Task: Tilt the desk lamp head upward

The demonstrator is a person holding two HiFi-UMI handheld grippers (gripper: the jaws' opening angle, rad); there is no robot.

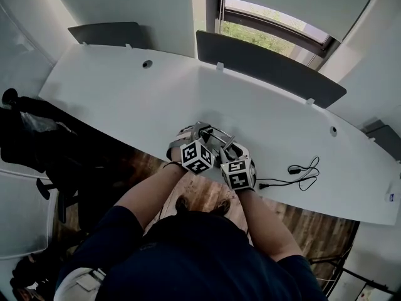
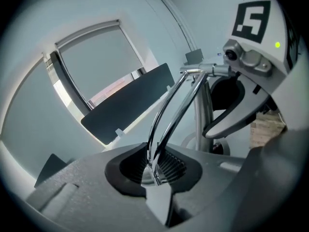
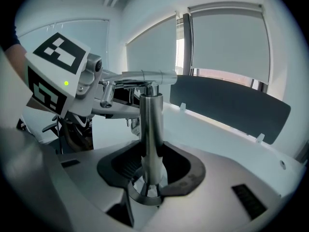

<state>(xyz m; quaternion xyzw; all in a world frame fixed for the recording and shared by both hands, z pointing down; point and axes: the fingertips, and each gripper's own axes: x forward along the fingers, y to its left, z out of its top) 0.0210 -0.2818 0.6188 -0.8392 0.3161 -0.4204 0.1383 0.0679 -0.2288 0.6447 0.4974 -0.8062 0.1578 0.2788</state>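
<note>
A chrome desk lamp [image 1: 217,138] stands at the near edge of the white desk [image 1: 138,93], half hidden by both grippers. My right gripper [image 3: 150,178] is shut on the lamp's upright post [image 3: 151,129], just above its round base. My left gripper [image 2: 153,175] is shut on the lamp's thin twin-rod arm [image 2: 169,110], which slopes down from the joint at the top of the post [image 2: 203,115]. The two grippers sit side by side, left [image 1: 202,133] and right [image 1: 229,149]. I cannot make out the lamp head itself.
The lamp's black cable [image 1: 301,171] with an inline switch lies looped on the desk to the right. Dark grey divider panels [image 1: 269,68] stand along the far edge before a window. A black office chair [image 1: 31,130] is at the left.
</note>
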